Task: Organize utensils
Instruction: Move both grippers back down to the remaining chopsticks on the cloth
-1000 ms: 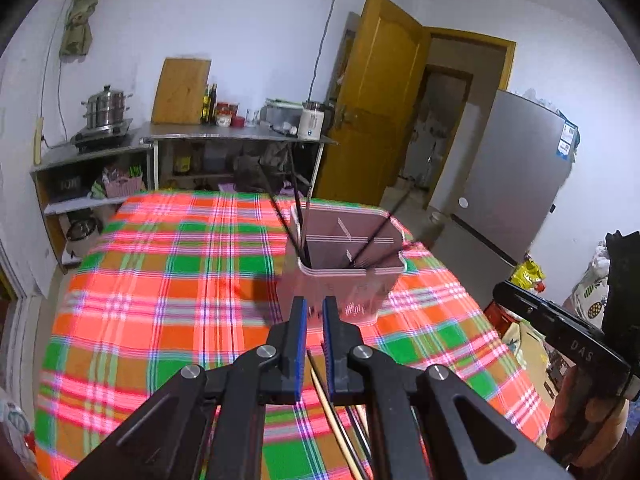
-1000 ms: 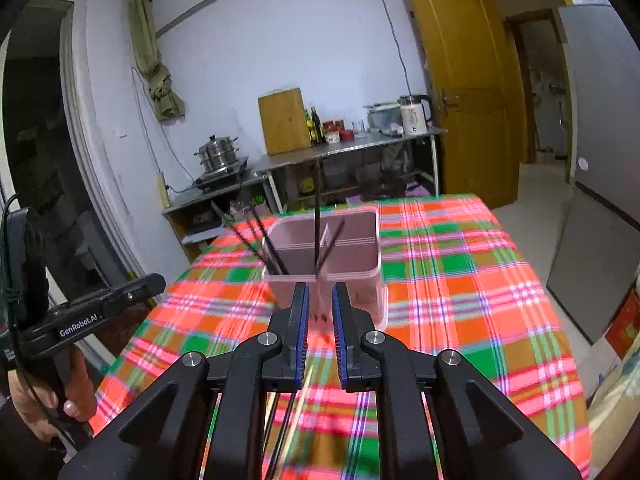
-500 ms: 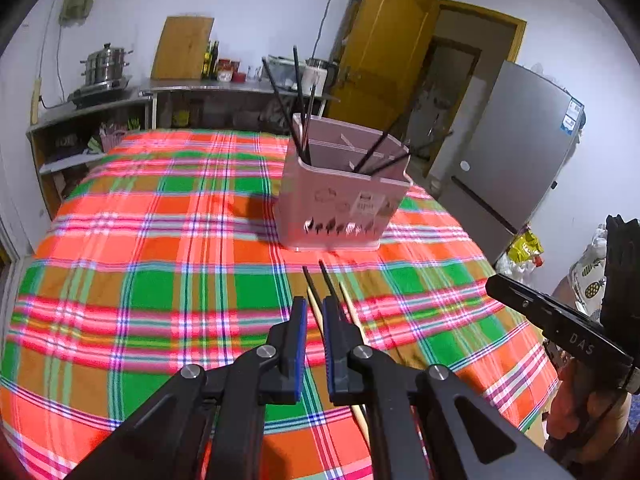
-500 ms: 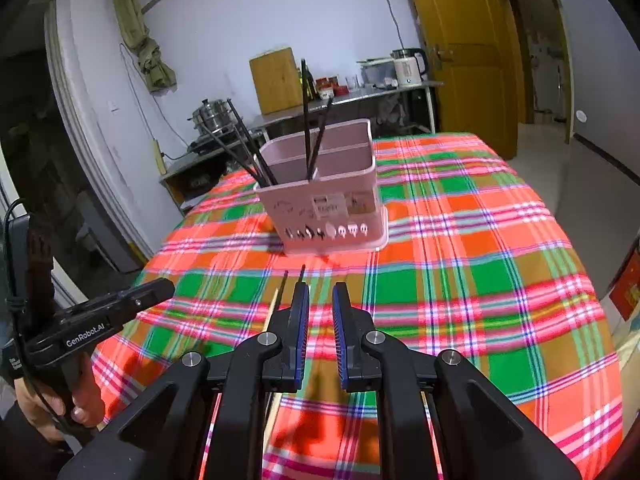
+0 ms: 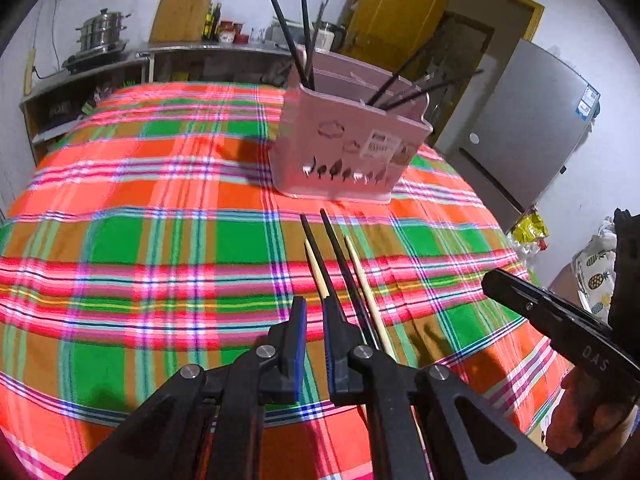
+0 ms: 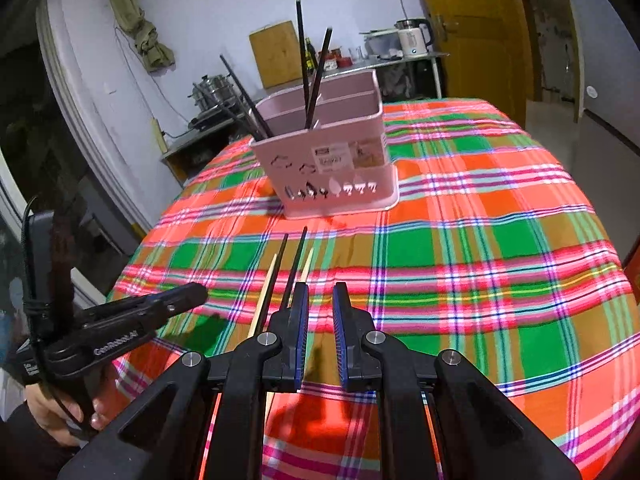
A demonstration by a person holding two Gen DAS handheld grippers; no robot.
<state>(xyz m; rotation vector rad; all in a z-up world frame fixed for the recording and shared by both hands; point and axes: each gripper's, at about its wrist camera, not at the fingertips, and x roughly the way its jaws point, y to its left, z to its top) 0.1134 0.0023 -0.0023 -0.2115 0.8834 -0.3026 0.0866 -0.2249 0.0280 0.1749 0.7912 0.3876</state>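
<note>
Four loose chopsticks, two black chopsticks [image 5: 340, 264] and two bamboo chopsticks [image 5: 362, 276], lie side by side on the plaid worktop [image 5: 140, 248], just in front of the pink caddy [image 5: 344, 148], which already holds several dark sticks upright. Your left claw [image 5: 315, 346] hangs over their near ends with its jaws a narrow gap apart and nothing between them; your right claw [image 6: 320, 334] sits just to their right, parted slightly wider and likewise empty. Choose one claw and one stick. Come down over its near end, straddle it squarely, and close firmly. The sticks look almost touching, though blur makes that uncertain, so take an outer one to avoid dragging its neighbour.
</note>
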